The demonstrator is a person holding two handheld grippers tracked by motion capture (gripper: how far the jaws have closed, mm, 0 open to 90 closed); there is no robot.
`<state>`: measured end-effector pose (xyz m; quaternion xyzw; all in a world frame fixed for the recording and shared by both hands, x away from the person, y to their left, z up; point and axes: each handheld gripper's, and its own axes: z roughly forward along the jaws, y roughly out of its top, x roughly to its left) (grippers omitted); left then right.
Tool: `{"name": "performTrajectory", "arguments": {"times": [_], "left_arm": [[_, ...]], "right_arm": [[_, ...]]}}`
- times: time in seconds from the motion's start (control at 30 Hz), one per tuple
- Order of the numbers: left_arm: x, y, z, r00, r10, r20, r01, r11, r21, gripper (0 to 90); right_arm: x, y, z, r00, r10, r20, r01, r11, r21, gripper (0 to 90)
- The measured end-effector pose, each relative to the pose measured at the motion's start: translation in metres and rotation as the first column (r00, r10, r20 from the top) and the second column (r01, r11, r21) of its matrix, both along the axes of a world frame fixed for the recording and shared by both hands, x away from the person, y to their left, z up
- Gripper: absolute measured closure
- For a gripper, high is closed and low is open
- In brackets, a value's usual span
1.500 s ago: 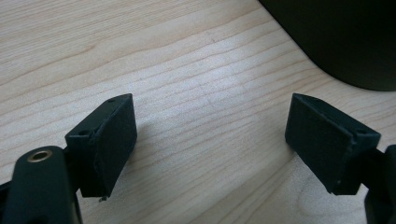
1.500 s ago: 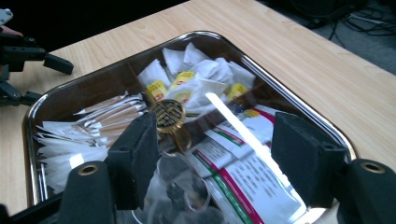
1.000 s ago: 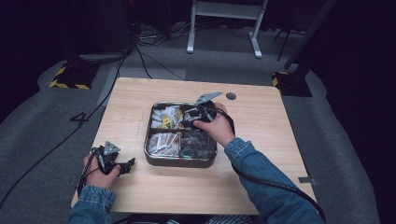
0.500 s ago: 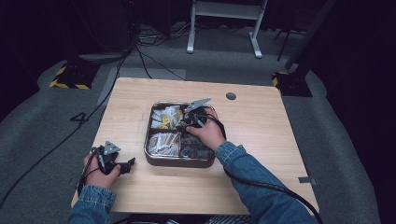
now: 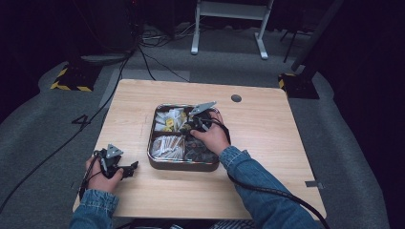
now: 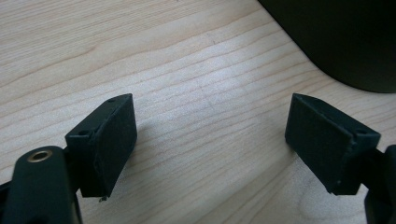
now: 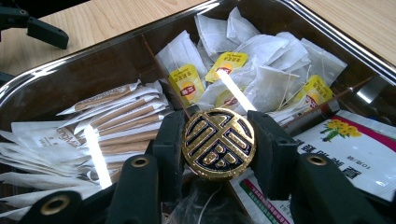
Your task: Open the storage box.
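- Left hand point(image 5: 98, 174): rests on the near left corner of the table point(image 5: 267, 129), denim cuff at the edge, parked well apart from the tray so that the work area stays free.
- Left gripper point(image 5: 128, 170): lies low over the wood, pointing towards the tray. In the left gripper view its jaws stand apart with bare tabletop between them; it holds nothing.
- Tray point(image 5: 181, 167): a metal tray with rounded corners at mid-table, split by dividers into four compartments.
- Near compartments: paper stick sachets point(image 7: 116, 116) on the left, dark wrapped items on the right, too dim to name.
- Right hand point(image 5: 212, 138): reaches in over the tray's near right corner, wrist bent down, with the cable point(image 5: 267, 191) trailing back along the sleeve.
- Right gripper point(image 7: 218, 140): tilted down into the tray's centre. Its jaws have just been closing and now press on both sides of the disc.
- Gold-and-black disc point(image 7: 218, 142): round and embossed, gripped edge to edge, over the point where the dividers cross. It may be the tray's centre knob; I cannot tell whether it is fixed.
- Far compartments: tea bags point(image 7: 261, 60) with yellow tags on the left, printed packets point(image 7: 355, 144) on the right.
- Far table edge: a dark cable hole point(image 5: 236, 98).
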<state>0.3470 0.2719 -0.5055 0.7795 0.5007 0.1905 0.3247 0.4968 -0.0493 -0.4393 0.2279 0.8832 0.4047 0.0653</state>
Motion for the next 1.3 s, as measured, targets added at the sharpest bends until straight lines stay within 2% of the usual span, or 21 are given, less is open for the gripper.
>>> {"name": "performTrajectory", "arguments": {"times": [0.27, 0.6, 1.03, 1.3], "left_arm": [[0.0, 0.0, 0.0, 1.0, -0.003, -0.004, 0.003, 1.0, -0.001, 17.1], [0.001, 0.0, 0.0, 1.0, -0.004, -0.004, 0.004, 1.0, -0.001, 17.2], [0.001, 0.0, 0.0, 1.0, -0.003, -0.001, 0.003, 1.0, -0.001, 17.2], [0.001, 0.0, 0.0, 1.0, -0.003, -0.001, 0.003, 1.0, -0.002, 17.2]], "right_arm": [[-0.002, 0.001, 0.007, 0.9998, -0.006, 0.02, 0.006, 1.0, -0.003, 59.2], [-0.003, -0.006, 0.04, 0.9978, -0.001, 0.066, -0.001, 0.999, 0.033, 59.2], [-0.005, -0.031, 0.08, 0.9923, -0.013, 0.124, 0.006, 0.999, 0.052, 59.2], [-0.003, -0.052, 0.095, 0.9889, -0.044, 0.142, 0.036, 0.997, 0.061, 59.2]]}}
